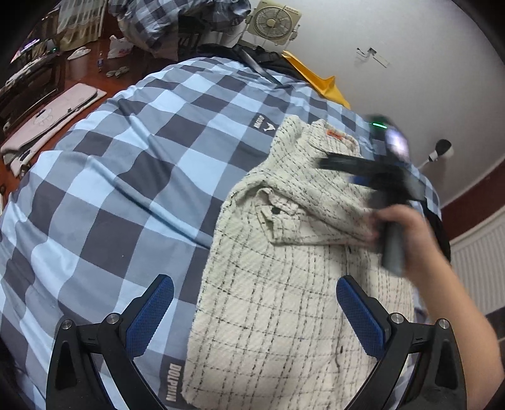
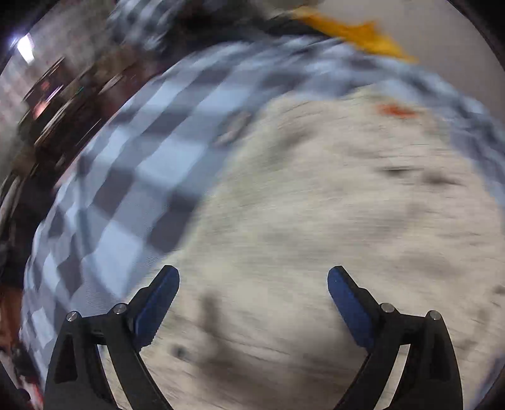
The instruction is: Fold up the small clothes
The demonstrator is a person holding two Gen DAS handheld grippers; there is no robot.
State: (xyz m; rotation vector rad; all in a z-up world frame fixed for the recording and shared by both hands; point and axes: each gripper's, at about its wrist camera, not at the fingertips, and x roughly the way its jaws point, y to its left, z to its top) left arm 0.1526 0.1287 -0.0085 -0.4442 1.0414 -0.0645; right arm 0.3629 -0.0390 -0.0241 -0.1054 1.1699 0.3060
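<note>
A small cream shirt with a thin black check (image 1: 284,277) lies on a blue and grey checked bedcover (image 1: 126,176). One sleeve is folded across its chest and an orange label shows at the collar. My left gripper (image 1: 254,299) is open and empty, held above the shirt's lower left edge. My right gripper (image 1: 363,167) shows in the left wrist view, blurred, in a hand over the shirt's upper right. In the right wrist view the right gripper (image 2: 254,284) is open and empty above the shirt (image 2: 315,220), with heavy motion blur.
A yellow object (image 1: 318,80) lies at the bed's far edge by the white wall. A fan (image 1: 273,22) and piled checked bedding (image 1: 164,22) stand beyond. A pink mat (image 1: 50,116) lies on the dark floor at the left.
</note>
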